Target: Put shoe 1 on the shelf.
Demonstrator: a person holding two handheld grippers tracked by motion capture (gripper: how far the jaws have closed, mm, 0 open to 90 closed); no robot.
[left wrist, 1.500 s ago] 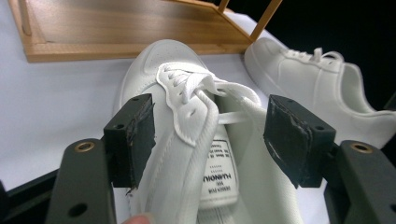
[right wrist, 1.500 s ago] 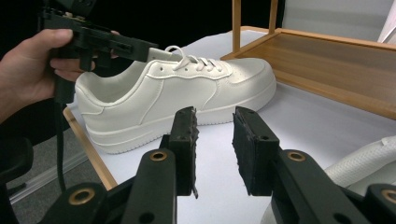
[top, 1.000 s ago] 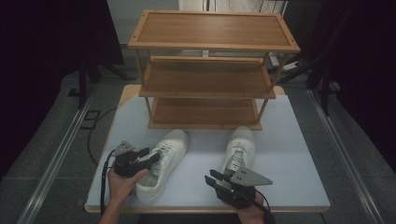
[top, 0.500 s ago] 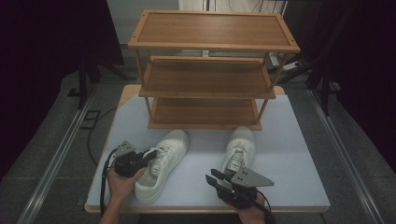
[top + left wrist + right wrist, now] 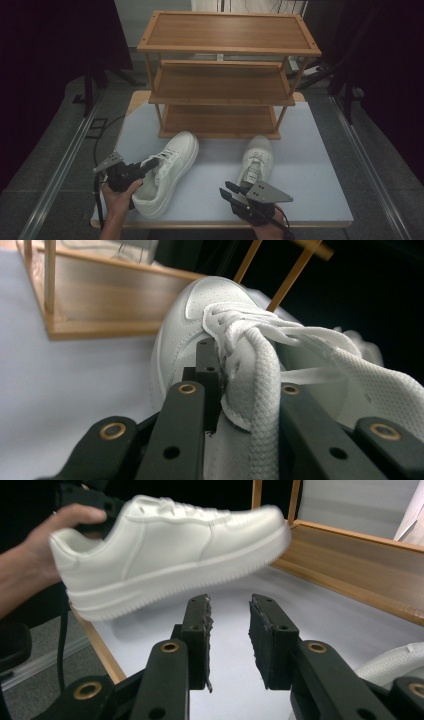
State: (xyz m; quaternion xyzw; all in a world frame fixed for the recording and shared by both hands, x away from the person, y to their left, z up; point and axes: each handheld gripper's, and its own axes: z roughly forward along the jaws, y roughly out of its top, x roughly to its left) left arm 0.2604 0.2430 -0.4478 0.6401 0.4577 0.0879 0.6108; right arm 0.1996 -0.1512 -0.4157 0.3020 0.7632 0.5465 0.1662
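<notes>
Pale grey table (image 5: 310, 150) bearing a three-tier wooden shoe rack (image 5: 220, 90) at the back and one white sneaker (image 5: 257, 160) in front.

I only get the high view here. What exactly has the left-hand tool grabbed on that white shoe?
Observer: In the left gripper view, the left gripper has its jaws shut on the white shoe at what looks like its tongue, with the laces draped over them.
Operator: Is the shoe off the table?
Observer: The right gripper view shows its sole apparently clear of the table, with a shadow beneath it.
Operator: And the other tool?
Observer: The right gripper has its jaws apart with nothing between them.
</notes>
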